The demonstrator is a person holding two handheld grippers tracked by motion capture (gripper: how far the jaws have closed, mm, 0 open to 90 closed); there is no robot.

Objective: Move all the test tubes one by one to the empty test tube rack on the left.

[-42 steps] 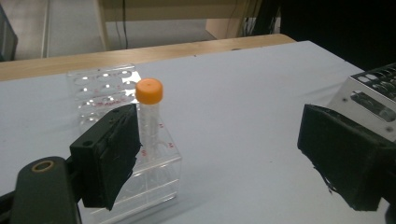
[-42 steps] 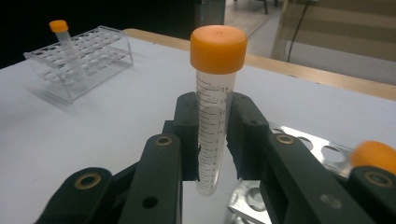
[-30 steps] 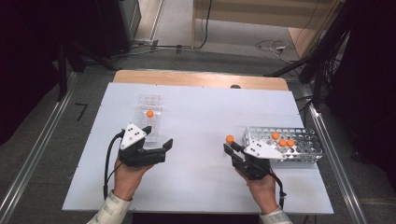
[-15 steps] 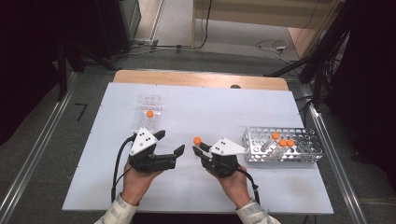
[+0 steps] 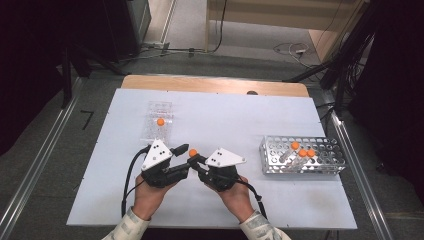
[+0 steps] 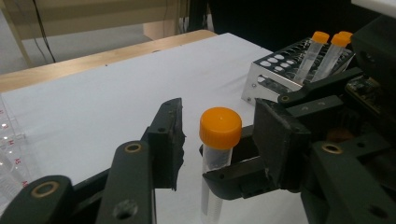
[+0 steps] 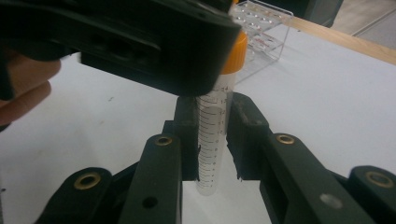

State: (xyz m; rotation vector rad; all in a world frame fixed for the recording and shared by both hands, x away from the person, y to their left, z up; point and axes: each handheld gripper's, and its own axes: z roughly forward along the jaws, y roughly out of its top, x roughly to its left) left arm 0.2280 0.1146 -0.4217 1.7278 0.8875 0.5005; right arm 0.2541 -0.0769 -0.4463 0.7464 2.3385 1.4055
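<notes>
White desk [image 5: 240, 125] mid-front: right tool [image 7: 212, 140] clamps a light, stiff, slippery plastic tube [image 7: 211, 140] upright. Left tool [image 6: 219, 140], jaws just narrowing around its orange cap [image 6: 220, 127], is not yet pressing; it should probably grip just below there.

A clear plastic tube [image 6: 215, 161] with an orange screw cap [image 6: 220, 127] stood upright just above the white table [image 5: 240, 120], near its front edge and about midway across. Printed graduation marks and small numerals ran down its transparent wall [image 7: 211, 140]. The right gripper [image 5: 199, 162] clamped it around the body, a black pad pressed on either side, the capped end standing free above the pads. The left gripper [image 5: 182, 159] had just been closing on the capped end, a jaw on each side of it, a gap showing beside the cap.
</notes>
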